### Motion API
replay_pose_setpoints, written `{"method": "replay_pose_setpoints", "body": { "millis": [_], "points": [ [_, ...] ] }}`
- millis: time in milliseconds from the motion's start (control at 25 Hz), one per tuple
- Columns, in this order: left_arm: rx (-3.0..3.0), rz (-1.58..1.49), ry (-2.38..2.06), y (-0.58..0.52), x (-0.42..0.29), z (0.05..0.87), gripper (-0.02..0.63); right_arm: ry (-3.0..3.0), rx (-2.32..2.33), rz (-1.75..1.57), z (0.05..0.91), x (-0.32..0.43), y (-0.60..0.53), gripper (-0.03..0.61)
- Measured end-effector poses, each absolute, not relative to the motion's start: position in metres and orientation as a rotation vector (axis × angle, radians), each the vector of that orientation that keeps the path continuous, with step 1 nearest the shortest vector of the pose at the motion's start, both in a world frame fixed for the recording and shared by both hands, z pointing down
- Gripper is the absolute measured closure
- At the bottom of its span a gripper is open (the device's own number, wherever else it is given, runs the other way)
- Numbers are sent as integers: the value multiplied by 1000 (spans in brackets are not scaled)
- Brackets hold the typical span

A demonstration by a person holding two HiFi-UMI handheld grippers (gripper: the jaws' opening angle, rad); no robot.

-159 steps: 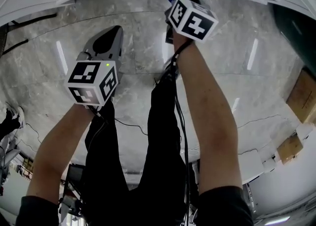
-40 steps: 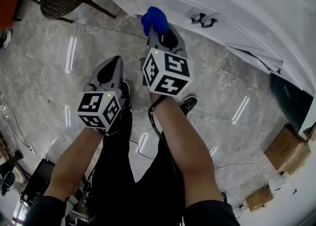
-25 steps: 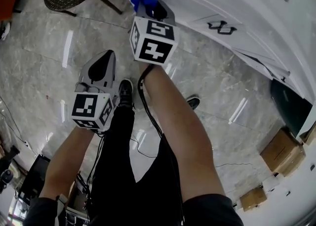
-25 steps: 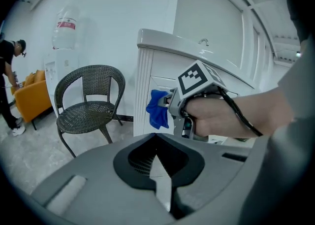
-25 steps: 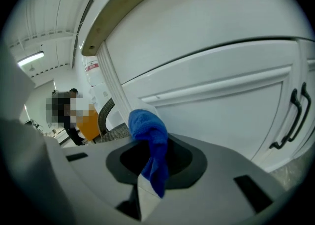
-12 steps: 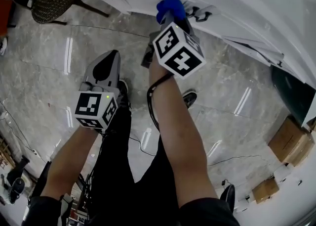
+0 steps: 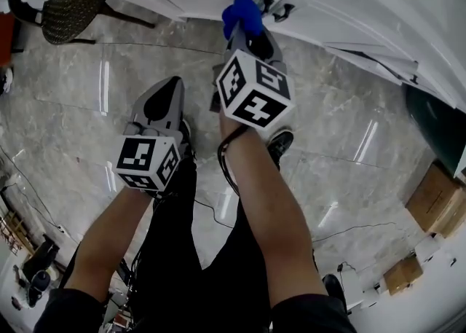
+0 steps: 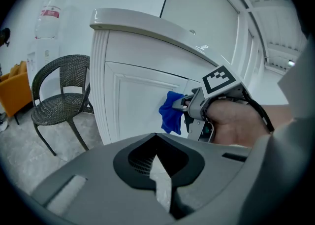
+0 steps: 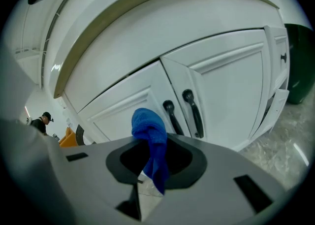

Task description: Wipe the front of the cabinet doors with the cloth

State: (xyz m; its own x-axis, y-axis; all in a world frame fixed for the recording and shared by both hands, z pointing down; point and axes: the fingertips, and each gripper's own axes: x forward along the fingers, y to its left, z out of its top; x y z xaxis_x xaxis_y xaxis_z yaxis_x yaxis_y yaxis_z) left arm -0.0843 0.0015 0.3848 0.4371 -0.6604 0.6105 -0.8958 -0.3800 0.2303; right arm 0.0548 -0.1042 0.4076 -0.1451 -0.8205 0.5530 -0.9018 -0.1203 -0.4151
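The blue cloth is bunched at the tip of my right gripper, which is shut on it. It hangs from the jaws in the right gripper view. The cloth is pressed at the left white cabinet door, just left of the two black handles. Beside it is the right door. My left gripper hangs lower and to the left over the floor, shut and holding nothing. In its own view the cloth touches the door panel.
A dark wicker chair stands left of the cabinet, with an orange seat beyond it. A dark green bin and cardboard boxes are to the right. A water bottle stands behind. A person is far off.
Over the last second the right gripper has carried the cloth rightwards along the door, from its left part to beside the handles. The left gripper has kept its place.
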Motion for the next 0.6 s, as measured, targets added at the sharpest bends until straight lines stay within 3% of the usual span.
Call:
{"method": "replay_pose_setpoints", "body": {
  "millis": [600],
  "points": [
    [2021, 557, -1444, 17, -228, 393, 614, -2182, 1596, 1012, 458, -145, -131, 511]
  ]
}}
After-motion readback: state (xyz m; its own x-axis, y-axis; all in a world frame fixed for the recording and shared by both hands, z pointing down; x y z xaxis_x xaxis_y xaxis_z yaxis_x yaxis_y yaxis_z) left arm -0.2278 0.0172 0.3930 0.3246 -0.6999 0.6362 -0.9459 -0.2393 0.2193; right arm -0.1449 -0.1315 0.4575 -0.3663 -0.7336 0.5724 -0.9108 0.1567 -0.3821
